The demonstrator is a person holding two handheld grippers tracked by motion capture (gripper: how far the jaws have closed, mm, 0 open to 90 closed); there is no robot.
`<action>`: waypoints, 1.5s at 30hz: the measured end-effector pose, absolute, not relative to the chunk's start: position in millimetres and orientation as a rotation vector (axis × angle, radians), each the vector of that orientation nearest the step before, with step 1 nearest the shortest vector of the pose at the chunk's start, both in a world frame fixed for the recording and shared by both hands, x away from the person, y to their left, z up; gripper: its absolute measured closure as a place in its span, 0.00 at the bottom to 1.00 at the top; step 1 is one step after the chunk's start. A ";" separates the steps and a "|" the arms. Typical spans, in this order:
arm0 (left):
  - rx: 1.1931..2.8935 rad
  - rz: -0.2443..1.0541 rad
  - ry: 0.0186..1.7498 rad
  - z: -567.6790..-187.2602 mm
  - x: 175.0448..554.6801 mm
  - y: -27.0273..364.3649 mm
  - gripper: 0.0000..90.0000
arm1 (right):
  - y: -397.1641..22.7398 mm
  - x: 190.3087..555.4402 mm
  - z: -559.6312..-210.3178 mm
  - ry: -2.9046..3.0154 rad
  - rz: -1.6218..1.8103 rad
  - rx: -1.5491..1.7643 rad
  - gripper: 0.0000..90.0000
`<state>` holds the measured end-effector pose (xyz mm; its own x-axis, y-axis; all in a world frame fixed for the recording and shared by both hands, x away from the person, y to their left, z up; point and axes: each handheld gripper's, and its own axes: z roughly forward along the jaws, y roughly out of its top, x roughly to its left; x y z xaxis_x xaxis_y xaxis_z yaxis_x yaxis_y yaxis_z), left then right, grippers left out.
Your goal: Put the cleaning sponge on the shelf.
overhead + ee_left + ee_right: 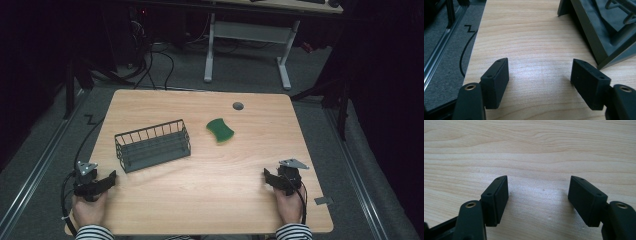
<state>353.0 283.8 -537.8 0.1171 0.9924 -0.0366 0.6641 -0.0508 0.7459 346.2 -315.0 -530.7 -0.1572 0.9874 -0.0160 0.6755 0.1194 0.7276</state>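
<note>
1. Left gripper (111, 176) sits at the near left corner of the wooden counter (200, 190), held by a hand (89, 209) in a striped sleeve.
2. Its jaws are wide apart, with bare wood between them.
3. Right gripper (265, 174) sits near the right edge of the counter, held by the other hand (289, 205).
4. Its jaws are wide apart too, and they hold nothing.
5. Between the two grippers, farther back, stands a dark wire basket (152, 145). It is near the left gripper, not touching it. In the left gripper view, a corner of the basket (599, 32) is just past the jaw on the right side.
6. A green sponge (220, 130) lies flat on the counter, just to the right of the basket and apart from it.
7. A small grey round hole (238, 105) is in the counter behind the sponge.
</note>
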 end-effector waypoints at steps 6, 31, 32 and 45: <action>1.801 0.689 1.604 -537.9 353.2 282.1 0.34 | -315.0 346.2 -530.8 1.895 0.801 1.604 0.37; 1.824 0.674 1.574 -537.9 353.9 281.0 0.31 | -314.3 345.1 -529.8 1.921 0.803 1.588 0.39; 1.838 0.665 1.562 -537.9 354.5 280.5 0.31 | -313.8 345.0 -529.7 1.937 0.805 1.571 0.40; 1.878 0.582 1.526 -532.6 354.7 283.7 0.26 | -284.2 349.8 -506.0 2.015 0.819 1.408 0.52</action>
